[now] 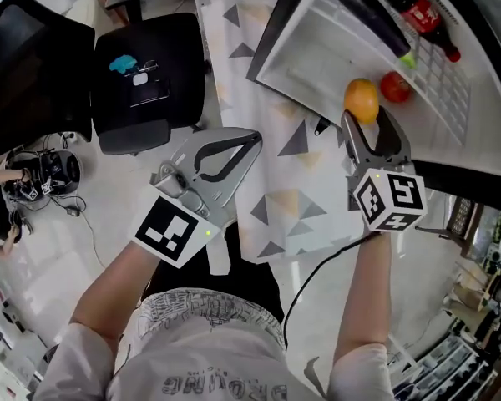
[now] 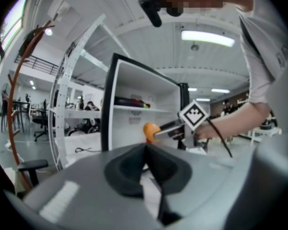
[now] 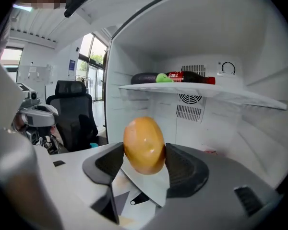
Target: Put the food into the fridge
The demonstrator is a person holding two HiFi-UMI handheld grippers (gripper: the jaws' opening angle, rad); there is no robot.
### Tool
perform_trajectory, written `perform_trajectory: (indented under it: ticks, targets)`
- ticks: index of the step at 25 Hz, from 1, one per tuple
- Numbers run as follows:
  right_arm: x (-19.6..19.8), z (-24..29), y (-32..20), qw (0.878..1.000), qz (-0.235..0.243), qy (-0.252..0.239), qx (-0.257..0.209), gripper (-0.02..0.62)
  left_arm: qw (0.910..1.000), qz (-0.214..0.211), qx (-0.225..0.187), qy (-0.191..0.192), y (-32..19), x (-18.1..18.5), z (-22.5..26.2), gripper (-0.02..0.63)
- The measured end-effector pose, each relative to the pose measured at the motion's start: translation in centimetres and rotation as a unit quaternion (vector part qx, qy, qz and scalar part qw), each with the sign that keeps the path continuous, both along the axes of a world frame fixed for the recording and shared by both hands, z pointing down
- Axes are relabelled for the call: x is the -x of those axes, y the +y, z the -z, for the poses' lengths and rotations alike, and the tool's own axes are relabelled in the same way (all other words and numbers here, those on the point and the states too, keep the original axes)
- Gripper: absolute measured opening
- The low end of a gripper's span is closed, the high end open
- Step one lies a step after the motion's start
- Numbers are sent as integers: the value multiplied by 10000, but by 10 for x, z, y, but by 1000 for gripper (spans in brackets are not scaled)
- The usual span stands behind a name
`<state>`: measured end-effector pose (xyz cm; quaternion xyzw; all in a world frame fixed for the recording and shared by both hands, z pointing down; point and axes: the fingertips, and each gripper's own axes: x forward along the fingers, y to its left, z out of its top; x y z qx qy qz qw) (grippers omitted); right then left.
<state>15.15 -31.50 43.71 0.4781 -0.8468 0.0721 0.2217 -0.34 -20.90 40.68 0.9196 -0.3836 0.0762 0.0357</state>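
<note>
An orange (image 1: 361, 100) is pinched between the jaws of my right gripper (image 1: 364, 115), which is shut on it at the mouth of the open white fridge (image 1: 317, 48). The right gripper view shows the orange (image 3: 144, 145) held in front of the lower compartment, under a shelf (image 3: 206, 91). On that shelf lie a dark eggplant (image 3: 146, 77) and a red bottle (image 3: 189, 76). A tomato (image 1: 395, 87) rests inside just right of the orange. My left gripper (image 1: 252, 140) hangs over the table, shut with nothing between its jaws (image 2: 146, 150).
The table wears a white cloth with grey triangles (image 1: 267, 190). A black office chair (image 1: 146, 73) stands at the left, with small items on its seat. Cabled gear (image 1: 42, 174) lies on the floor at far left. A black cable (image 1: 317, 266) trails from the right gripper.
</note>
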Motion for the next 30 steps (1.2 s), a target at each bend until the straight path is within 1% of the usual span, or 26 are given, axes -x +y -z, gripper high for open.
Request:
perform_trajectory:
  ticks: [8, 17, 22, 30]
  targets:
    - [-11, -34, -46, 9986, 202, 484, 31, 272, 9994, 348, 67, 61, -14, -2, -20, 8]
    - [-22, -70, -76, 9938, 294, 1069, 39, 272, 9989, 466, 8, 71, -14, -8, -41, 8]
    - [-25, -84, -90, 9881, 306, 1506, 51, 272, 9988, 492, -2, 65, -11, -7, -48, 8]
    - [-27, -94, -113, 9829, 286, 1818, 24, 272, 9984, 559, 46, 61, -11, -5, -59, 8]
